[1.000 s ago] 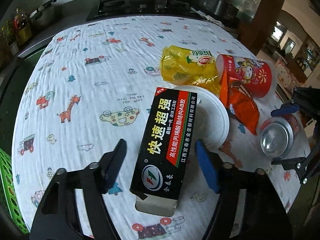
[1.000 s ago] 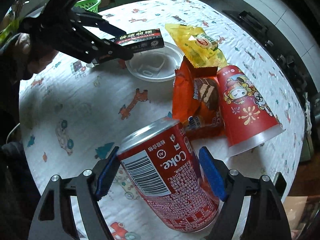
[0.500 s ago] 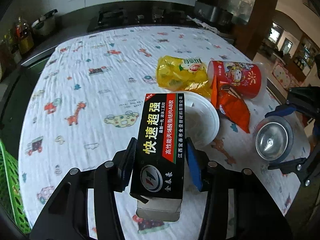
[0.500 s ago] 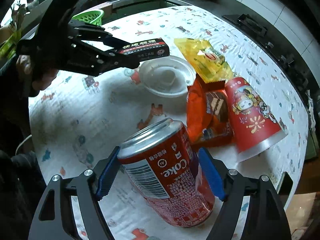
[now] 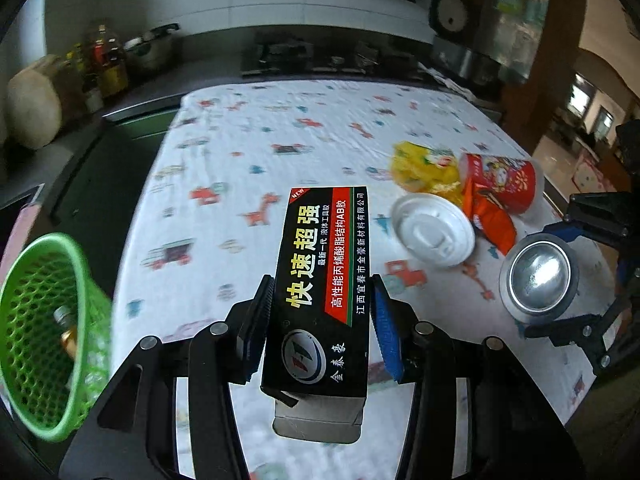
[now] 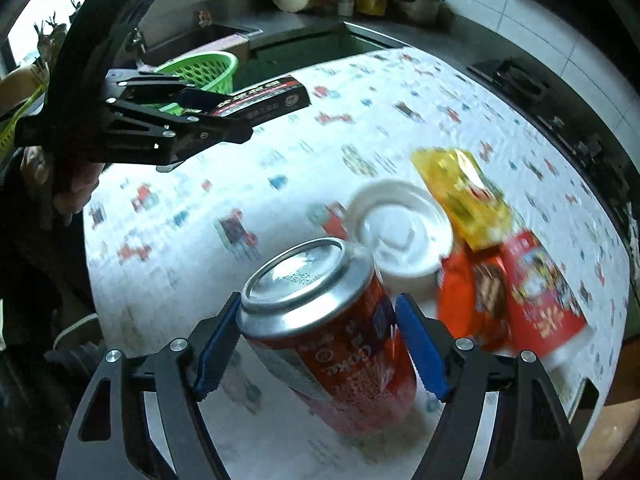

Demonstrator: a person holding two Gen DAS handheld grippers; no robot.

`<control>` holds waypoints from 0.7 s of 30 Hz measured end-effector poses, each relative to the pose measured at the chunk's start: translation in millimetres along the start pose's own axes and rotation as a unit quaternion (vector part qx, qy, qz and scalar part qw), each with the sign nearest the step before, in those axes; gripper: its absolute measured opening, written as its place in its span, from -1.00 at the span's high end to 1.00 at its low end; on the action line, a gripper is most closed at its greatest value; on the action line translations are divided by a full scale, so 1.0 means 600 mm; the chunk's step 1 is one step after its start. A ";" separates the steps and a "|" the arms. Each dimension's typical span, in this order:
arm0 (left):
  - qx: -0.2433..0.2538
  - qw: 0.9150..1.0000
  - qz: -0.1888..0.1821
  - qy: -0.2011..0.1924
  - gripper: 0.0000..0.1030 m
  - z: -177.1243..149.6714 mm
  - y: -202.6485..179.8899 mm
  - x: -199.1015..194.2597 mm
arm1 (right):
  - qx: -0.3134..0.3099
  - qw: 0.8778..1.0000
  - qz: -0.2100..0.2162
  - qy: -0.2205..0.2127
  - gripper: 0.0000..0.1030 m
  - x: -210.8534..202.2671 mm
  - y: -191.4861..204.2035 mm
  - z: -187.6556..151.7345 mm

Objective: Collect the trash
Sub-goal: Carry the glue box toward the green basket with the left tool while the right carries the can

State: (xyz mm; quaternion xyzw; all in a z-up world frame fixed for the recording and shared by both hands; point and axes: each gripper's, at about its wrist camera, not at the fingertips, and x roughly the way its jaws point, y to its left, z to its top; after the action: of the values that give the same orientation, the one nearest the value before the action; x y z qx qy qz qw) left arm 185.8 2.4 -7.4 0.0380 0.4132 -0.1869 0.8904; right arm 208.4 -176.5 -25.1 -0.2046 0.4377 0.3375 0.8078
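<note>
My left gripper (image 5: 322,292) is shut on a black glue box (image 5: 324,248), which it holds above the patterned tablecloth (image 5: 280,140). In the right wrist view the same box (image 6: 264,98) hangs close to a green mesh basket (image 6: 200,70). My right gripper (image 6: 320,304) is shut on a red Coke can (image 6: 332,336). The can is tilted and off the cloth, and the jaws are still closing on it. A white plastic lid (image 5: 432,236), a yellow wrapper (image 5: 420,168), an orange wrapper (image 5: 490,220) and a red paper cup (image 5: 500,184) on its side lie on the table.
The green basket (image 5: 36,320) stands off the table's left edge with a bottle inside. A dark counter with a stove (image 5: 312,56), pots and bottles runs behind the table. A person's hand (image 6: 60,184) grips the left gripper's handle.
My left gripper closed on the glue box and lifted it toward the basket, which came into view. My right gripper raised the can off the cloth and tipped it.
</note>
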 end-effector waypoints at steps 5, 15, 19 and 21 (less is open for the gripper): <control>-0.025 0.999 0.025 -0.012 0.09 -0.017 0.058 -0.035 | -0.009 1.000 0.009 -0.012 -0.41 0.010 0.037 0.042; -0.088 0.993 0.066 -0.037 0.09 -0.053 0.192 -0.091 | -0.026 0.999 0.027 -0.032 -0.40 0.037 0.108 0.134; -0.116 0.989 0.083 -0.048 0.09 -0.064 0.250 -0.111 | -0.026 0.998 0.033 -0.044 -0.39 0.047 0.134 0.176; -0.132 0.985 0.094 -0.051 0.09 -0.068 0.283 -0.119 | -0.029 0.998 0.037 -0.051 -0.39 0.053 0.152 0.201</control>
State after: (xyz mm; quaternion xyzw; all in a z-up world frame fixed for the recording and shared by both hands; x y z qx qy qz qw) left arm 176.2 190.6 4.6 -0.0505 0.3828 -0.0476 0.9212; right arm 223.7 -26.7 9.1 -0.1938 0.3934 0.3896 0.8099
